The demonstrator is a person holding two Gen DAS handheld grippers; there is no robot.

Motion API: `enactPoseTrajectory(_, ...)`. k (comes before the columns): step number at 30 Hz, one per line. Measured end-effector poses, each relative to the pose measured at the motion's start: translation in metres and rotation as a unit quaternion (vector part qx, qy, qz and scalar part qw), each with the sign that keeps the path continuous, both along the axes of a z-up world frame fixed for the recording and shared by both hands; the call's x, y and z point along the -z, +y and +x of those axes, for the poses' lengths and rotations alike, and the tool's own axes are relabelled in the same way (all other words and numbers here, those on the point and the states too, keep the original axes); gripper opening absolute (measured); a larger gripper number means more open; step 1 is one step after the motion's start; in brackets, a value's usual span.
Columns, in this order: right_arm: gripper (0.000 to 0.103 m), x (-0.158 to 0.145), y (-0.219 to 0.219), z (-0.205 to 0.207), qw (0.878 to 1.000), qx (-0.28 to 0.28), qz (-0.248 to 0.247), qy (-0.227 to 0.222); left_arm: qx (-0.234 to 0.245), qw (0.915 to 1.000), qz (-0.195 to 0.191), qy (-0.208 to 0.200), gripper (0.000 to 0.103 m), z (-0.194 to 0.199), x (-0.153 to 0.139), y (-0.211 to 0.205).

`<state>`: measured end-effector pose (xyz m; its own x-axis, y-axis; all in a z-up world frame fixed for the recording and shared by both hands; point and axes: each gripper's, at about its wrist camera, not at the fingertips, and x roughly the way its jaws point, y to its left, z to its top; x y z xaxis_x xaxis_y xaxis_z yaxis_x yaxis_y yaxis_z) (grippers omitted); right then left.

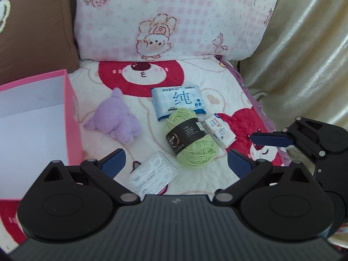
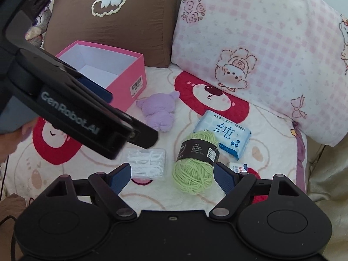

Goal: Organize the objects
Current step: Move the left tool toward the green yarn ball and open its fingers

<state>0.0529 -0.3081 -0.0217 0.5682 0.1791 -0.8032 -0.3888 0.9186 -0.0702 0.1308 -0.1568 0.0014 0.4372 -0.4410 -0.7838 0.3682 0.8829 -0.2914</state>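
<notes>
1. Nearest the right gripper [image 2: 173,175], jaws spread wide and empty, lies the green yarn ball [image 2: 193,164], its long axis running away from the fingers.
2. Left gripper [image 1: 176,163], likewise wide and empty, sits over the clear floss-pick case [image 1: 152,177].
3. Soft wool, probably squashy; the pink box [image 2: 121,74] waits beyond, open.

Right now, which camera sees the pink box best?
The right wrist view. It shows the whole pink box: its open top, white inside, two outer walls and a barcode label, though the left claw's body hides one corner. In the left wrist view the box is cut off at the frame's edge.
</notes>
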Motion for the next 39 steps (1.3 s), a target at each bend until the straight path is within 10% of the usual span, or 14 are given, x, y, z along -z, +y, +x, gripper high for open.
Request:
enactPoseTrajectory(15, 0.087, 0.035, -0.006, 0.025, 0.999, 0.01, -0.037, -0.007, 0.018, 0.9934, -0.111, 0.021, 0.1, 0.021, 0.035, -0.01)
enactPoseTrajectory(39, 0.087, 0.092, -0.046, 0.064, 0.994, 0.083, 0.039, 0.057, -0.041, 0.9883, -0.116, 0.09, 0.072, 0.055, 0.127, -0.04)
